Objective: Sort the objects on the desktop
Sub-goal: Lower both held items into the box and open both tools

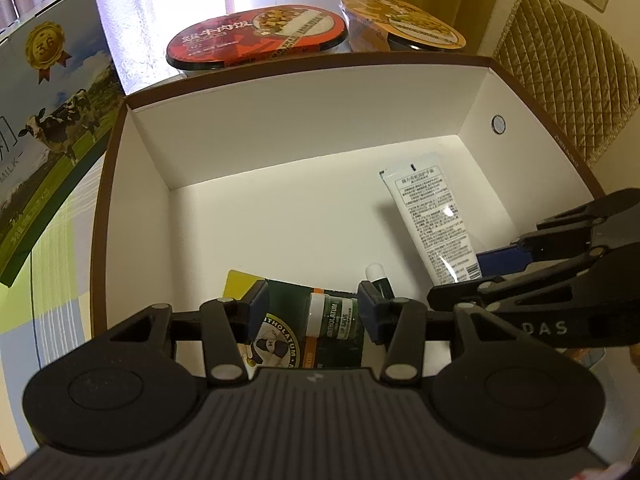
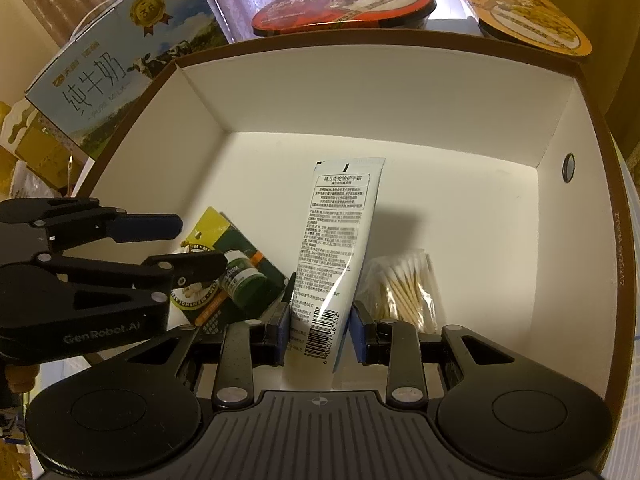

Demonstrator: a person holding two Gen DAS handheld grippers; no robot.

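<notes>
A white box with a brown rim [image 1: 304, 68] [image 2: 360, 38] holds the sorted items. A green lip salve blister pack [image 1: 332, 320] [image 2: 240, 276] lies on its floor. My left gripper [image 1: 314, 308] [image 2: 198, 244] hovers open just above the pack, its fingers wide on either side. A white hand-cream tube [image 1: 432, 216] [image 2: 340, 232] lies lengthwise in the box. My right gripper [image 2: 320, 330] [image 1: 480, 276] straddles the tube's barcode end and is open, with a thin gap at each pad. A bag of cotton swabs [image 2: 404, 288] and a white-capped stick [image 1: 376, 272] rest nearby.
A milk carton box [image 1: 48, 120] [image 2: 112, 72] stands left of the white box. Beyond the far wall sit a red instant-meal bowl [image 1: 256, 36] [image 2: 344, 6] and an orange-lidded one [image 1: 404, 20] [image 2: 528, 16]. A quilted chair back [image 1: 568, 88] is at the right.
</notes>
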